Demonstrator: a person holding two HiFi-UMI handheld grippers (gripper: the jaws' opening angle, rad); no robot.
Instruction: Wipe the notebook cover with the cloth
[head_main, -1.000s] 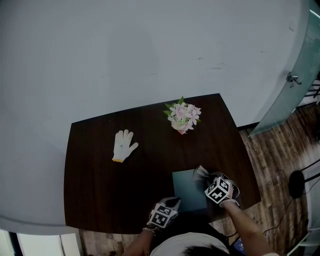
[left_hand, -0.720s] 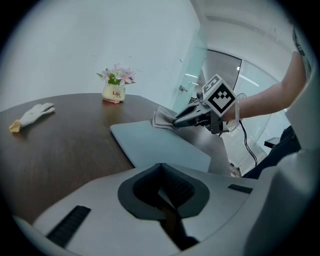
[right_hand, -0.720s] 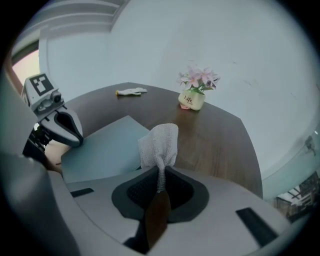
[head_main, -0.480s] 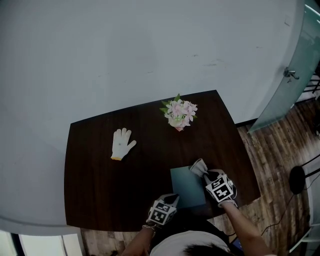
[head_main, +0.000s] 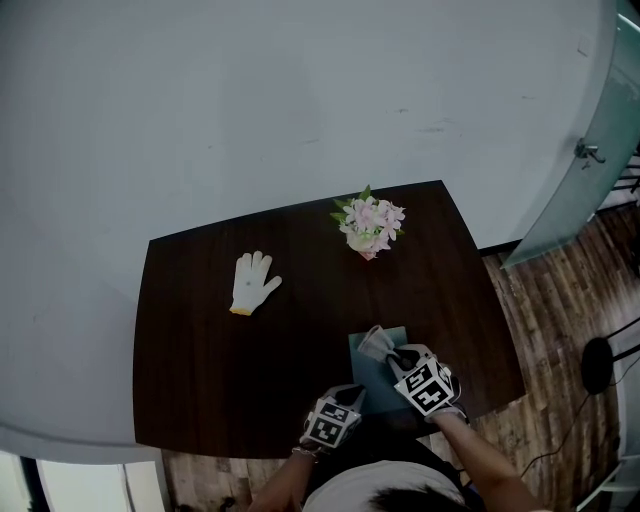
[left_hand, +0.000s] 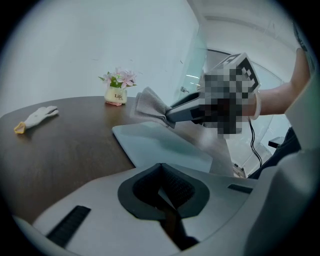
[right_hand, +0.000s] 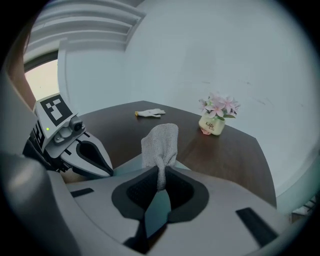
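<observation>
here, right hand-held gripper (right_hand: 159, 176) clamping cloth (right_hand: 161, 142) over notebook (left_hand: 160, 146), left hand-held gripper (left_hand: 163, 189) seemingly closed; glove (head_main: 252, 282), flowers (head_main: 371, 225) beyond

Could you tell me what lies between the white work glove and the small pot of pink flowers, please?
Nothing does: the head view shows only bare dark brown tabletop between the white fabric work glove and the small pot of pink flowers.

The notebook (head_main: 376, 366) is closed, with a plain teal cover; it lies flat at the near edge of the dark tabletop (head_main: 200, 380), right of centre; the cloth (right_hand: 161, 142) is grey and woven, pinched at one end between the jaws of the right gripper (right_hand: 160, 180); its free end fans out upright past them, over the notebook's far end.
</observation>
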